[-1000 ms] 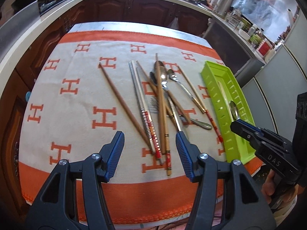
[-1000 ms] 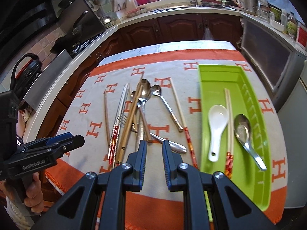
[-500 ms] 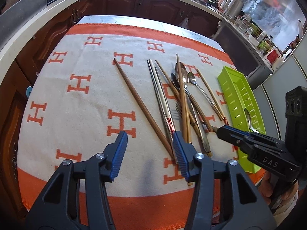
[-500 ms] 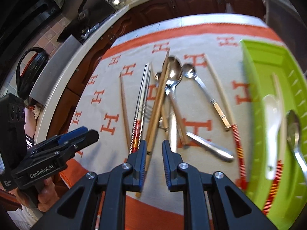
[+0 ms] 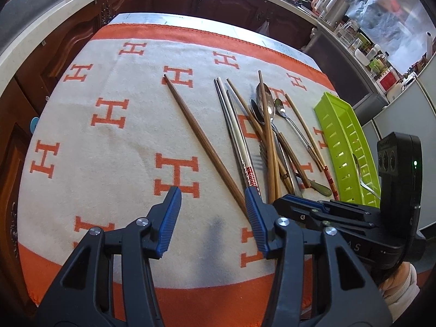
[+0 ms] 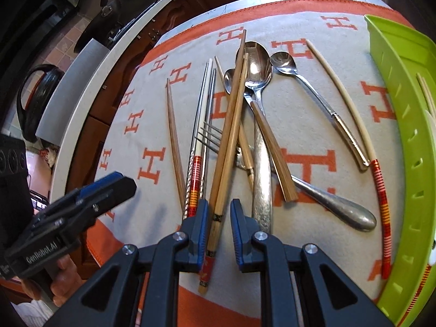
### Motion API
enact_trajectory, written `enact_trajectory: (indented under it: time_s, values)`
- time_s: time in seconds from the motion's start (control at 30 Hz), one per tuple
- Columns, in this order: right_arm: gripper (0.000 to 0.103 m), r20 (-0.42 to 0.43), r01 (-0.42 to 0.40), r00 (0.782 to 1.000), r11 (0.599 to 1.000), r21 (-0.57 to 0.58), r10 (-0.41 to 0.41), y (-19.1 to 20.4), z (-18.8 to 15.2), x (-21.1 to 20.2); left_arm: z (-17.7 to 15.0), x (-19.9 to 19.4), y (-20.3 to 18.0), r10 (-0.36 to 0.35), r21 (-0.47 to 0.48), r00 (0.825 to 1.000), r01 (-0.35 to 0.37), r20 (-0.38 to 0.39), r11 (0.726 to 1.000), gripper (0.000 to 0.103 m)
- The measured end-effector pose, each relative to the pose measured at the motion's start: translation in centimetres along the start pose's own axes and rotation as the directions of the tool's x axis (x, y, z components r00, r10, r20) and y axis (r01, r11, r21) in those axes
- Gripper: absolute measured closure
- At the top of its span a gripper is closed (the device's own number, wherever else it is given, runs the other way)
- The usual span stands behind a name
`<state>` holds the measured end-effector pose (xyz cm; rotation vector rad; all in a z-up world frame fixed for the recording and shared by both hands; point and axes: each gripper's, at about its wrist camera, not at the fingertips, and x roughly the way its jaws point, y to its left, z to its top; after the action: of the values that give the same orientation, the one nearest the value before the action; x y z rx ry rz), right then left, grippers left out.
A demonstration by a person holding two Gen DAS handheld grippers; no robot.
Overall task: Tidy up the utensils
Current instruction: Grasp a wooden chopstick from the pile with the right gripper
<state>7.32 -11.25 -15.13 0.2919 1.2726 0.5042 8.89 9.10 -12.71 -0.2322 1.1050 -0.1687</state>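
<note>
Over the orange-and-cream cloth (image 5: 114, 147), the right gripper (image 6: 219, 209) sits low with its blue fingers (image 6: 202, 218) slightly parted on either side of a pair of bamboo chopsticks (image 6: 231, 125), and whether the pads actually touch the wood is hard to tell. Those chopsticks lie across the heap of utensils, over a fork (image 6: 209, 139) and beside a big steel spoon (image 6: 254, 65). Right of the heap there's a smaller spoon (image 6: 283, 64) and a pale chopstick with a red banded end (image 6: 351, 117). To the left lie a dark wooden chopstick (image 5: 201, 141) and a metal pair (image 5: 234, 130). The left gripper (image 5: 211, 215) hovers wide open above bare cloth, just beside the right one. Along the right edge sits the green tray (image 6: 408, 125), more chopsticks (image 6: 427, 95) inside it.
</note>
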Motion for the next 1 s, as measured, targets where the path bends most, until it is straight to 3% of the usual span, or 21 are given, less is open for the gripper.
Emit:
enact_trajectory:
  time_s: [0.17, 0.33, 0.53, 1.0]
  values:
    - [0.088, 0.008, -0.030, 1.000, 1.000, 0.003, 0.030, 0.0, 0.3, 0.3, 0.0, 0.3, 0.0, -0.010, 0.006, 1.000, 0.010, -0.005, 1.000, 0.057]
    - [0.097, 0.016, -0.049, 0.999, 0.999, 0.021, 0.049, -0.1, 0.3, 0.4, 0.1, 0.4, -0.1, -0.013, 0.009, 1.000, 0.013, -0.005, 1.000, 0.057]
    - [0.097, 0.044, -0.049, 0.998, 0.999, 0.022, 0.048, -0.5, 0.0, -0.6, 0.4, 0.4, -0.5, -0.010, 0.027, 1.000, 0.010, -0.002, 1.000, 0.057]
    - [0.097, 0.190, -0.067, 0.981, 0.993, 0.093, 0.049, -3.8, 0.8, -6.0, 5.2, 2.8, -6.0, -0.041, 0.172, 0.999, 0.037, 0.017, 0.984, 0.057]
